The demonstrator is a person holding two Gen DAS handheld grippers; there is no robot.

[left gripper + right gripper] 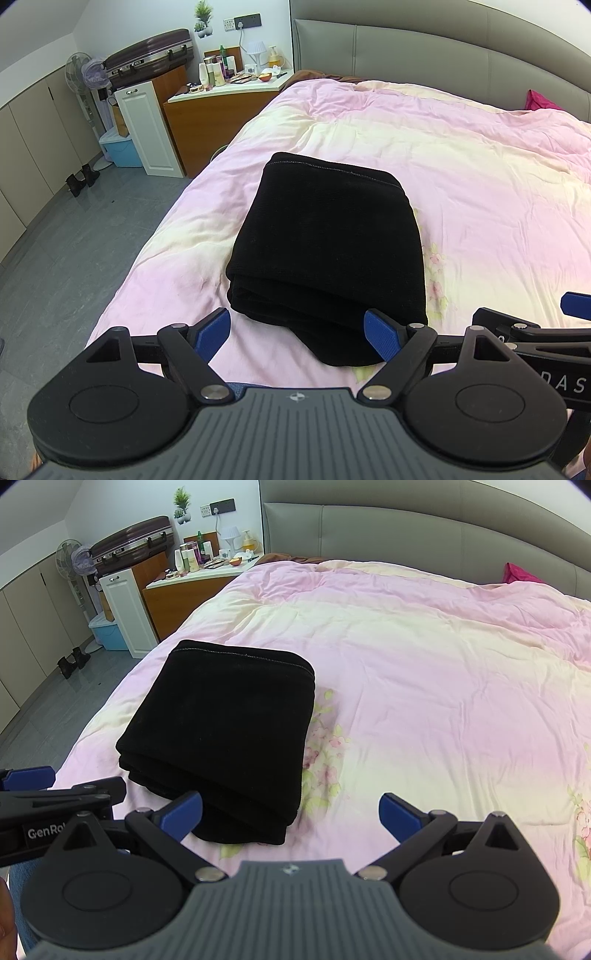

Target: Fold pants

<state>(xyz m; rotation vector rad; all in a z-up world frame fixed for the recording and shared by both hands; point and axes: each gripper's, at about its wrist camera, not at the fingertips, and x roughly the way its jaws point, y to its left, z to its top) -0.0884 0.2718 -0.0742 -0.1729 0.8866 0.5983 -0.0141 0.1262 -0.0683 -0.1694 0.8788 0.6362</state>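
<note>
Black pants (327, 240) lie folded into a thick rectangular stack on the pink quilt (461, 177), with a stitched hem along the far edge. My left gripper (297, 330) is open just short of the stack's near edge, nothing between its blue pads. In the right wrist view the same pants (221, 723) sit left of centre. My right gripper (290, 814) stands open too; its left pad overlaps the stack's near right corner in view, and whether it touches is unclear. Each gripper shows at the side of the other's view.
The bed's grey headboard (406, 528) runs along the back, with a magenta cloth (517, 574) by it. Left of the bed stand a wooden nightstand (218, 110) crowded with bottles, a white cabinet (147, 129), a suitcase (147, 62), a fan and grey floor.
</note>
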